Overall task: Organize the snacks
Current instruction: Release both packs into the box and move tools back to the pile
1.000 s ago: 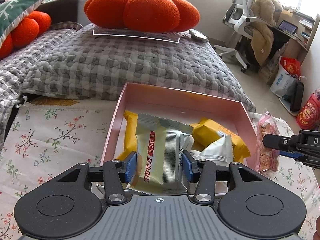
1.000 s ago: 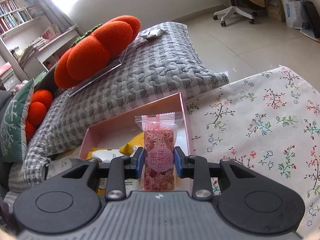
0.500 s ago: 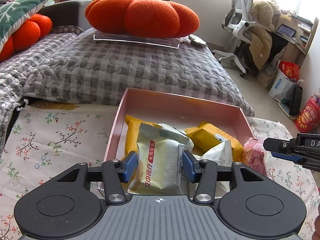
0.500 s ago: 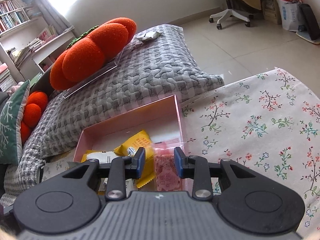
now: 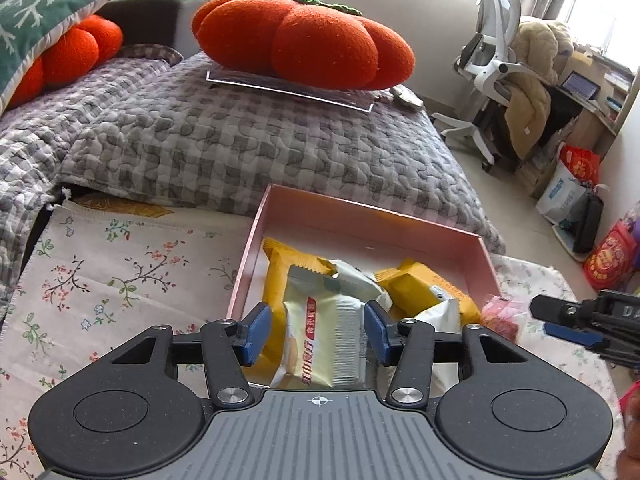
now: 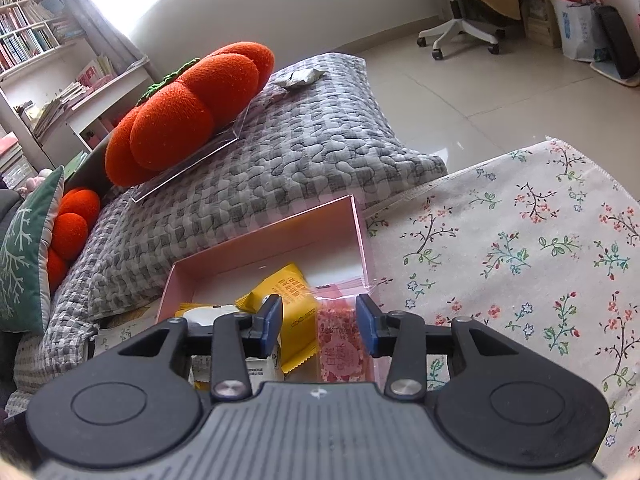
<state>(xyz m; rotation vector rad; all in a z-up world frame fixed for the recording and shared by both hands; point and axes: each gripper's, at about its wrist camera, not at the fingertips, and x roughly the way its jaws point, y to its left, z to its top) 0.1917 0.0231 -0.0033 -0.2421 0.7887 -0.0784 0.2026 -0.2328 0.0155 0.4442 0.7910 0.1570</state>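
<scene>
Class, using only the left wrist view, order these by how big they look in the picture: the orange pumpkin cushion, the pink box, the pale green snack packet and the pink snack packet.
1. Pumpkin cushion and pink box: look alike, and the box is nearer and partly hidden, so unranked.
2. Pale green snack packet.
3. Pink snack packet, partly hidden by the box wall.

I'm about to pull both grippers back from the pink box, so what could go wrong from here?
The pink snack bar lies against the pink box's right wall, between the opening pads of the right gripper; pulling back could catch its wrapper. The pale green packet leans on the yellow packets between the left gripper's pads and could be dragged too.
</scene>
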